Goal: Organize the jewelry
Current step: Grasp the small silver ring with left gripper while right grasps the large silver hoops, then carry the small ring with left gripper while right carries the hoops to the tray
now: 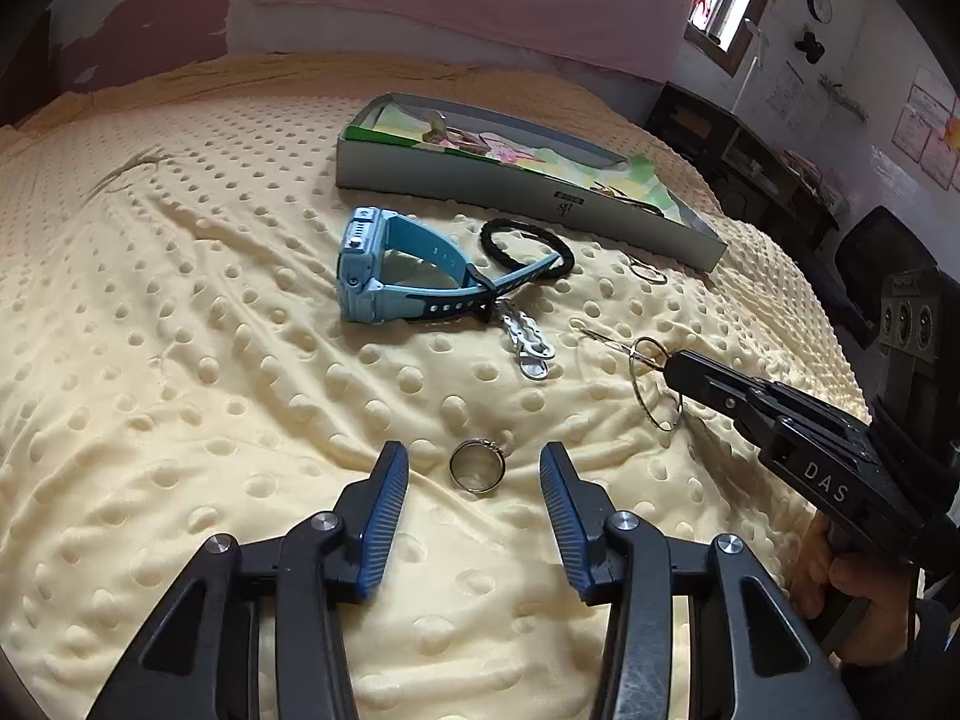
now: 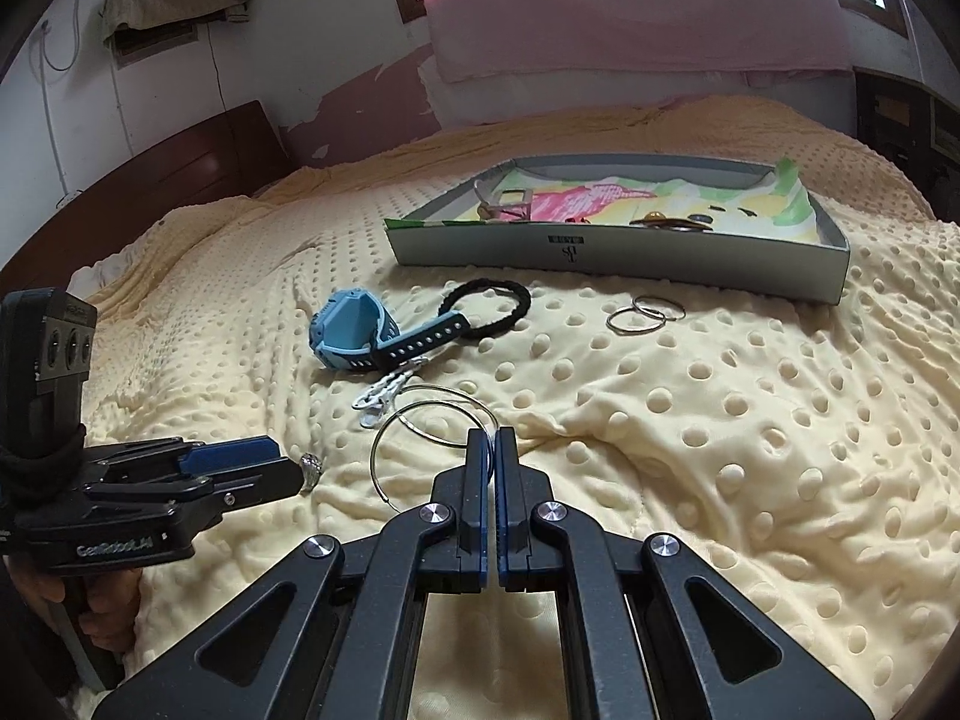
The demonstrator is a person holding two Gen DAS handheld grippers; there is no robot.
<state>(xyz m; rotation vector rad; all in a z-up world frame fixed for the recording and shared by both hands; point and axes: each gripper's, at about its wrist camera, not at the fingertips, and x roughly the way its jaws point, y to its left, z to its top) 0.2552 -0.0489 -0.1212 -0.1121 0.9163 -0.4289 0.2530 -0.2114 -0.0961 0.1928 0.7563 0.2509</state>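
Left wrist view: your left gripper (image 1: 474, 468) stood released around the silver ring (image 1: 477, 465) on the yellow blanket (image 1: 180, 360); your right gripper (image 2: 491, 441) was clenched on thin wire hoops (image 2: 432, 420).

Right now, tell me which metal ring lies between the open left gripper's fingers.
The broad silver band ring; the thin wire hoops sit clamped in the right gripper.
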